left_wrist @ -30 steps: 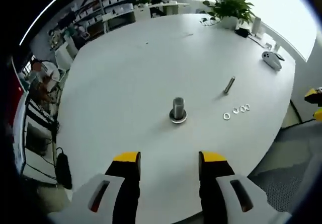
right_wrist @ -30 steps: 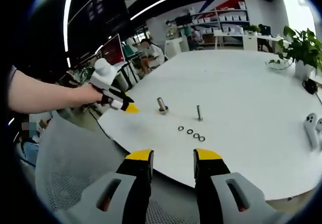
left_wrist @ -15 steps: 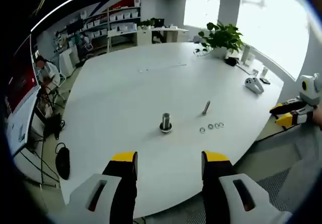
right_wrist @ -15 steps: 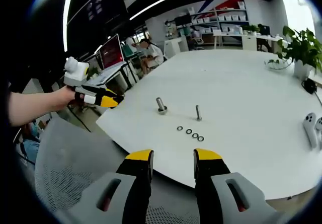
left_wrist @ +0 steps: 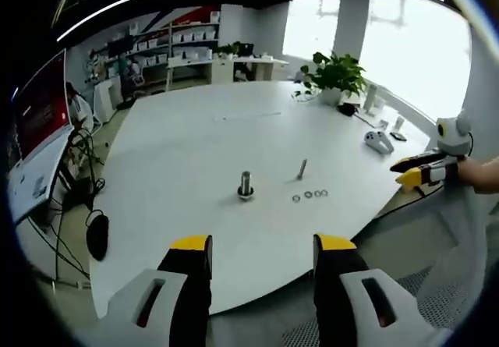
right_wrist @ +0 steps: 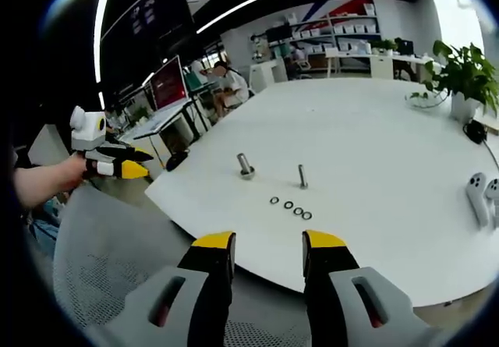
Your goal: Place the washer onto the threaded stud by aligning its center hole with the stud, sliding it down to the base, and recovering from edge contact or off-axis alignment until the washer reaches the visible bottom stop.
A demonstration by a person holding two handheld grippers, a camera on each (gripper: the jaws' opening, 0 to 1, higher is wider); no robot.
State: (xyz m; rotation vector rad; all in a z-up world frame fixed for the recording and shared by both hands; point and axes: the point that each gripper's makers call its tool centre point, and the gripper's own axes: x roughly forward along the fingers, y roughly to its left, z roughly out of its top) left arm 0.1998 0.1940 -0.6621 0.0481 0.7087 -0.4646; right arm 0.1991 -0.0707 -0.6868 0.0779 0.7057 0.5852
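Note:
On the white table [left_wrist: 187, 144] stands a thick threaded stud [left_wrist: 245, 185] on a round base, seen also as the stud [right_wrist: 245, 165]. A thinner bolt [left_wrist: 302, 168] stands beside it, the same bolt [right_wrist: 302, 176]. A row of several washers [left_wrist: 309, 195] lies on the table in front, washers [right_wrist: 289, 206]. My left gripper [left_wrist: 261, 247] is open, held back off the table's edge with nothing between its fingers. My right gripper [right_wrist: 260, 244] is open too, off the table edge. The left gripper [right_wrist: 117, 164] shows at the left of the right gripper view; the right gripper [left_wrist: 425, 171] shows at the right of the left gripper view.
A potted plant [left_wrist: 334, 74] and a white controller [left_wrist: 379, 140] sit at the table's far side. A mesh chair [right_wrist: 101, 269] is close under the right gripper. Shelves, monitors and seated people [right_wrist: 226, 82] are beyond the table.
The left gripper has drawn back from the table, so the stud and washers look smaller. In the right gripper view the left gripper moved left and away from the table.

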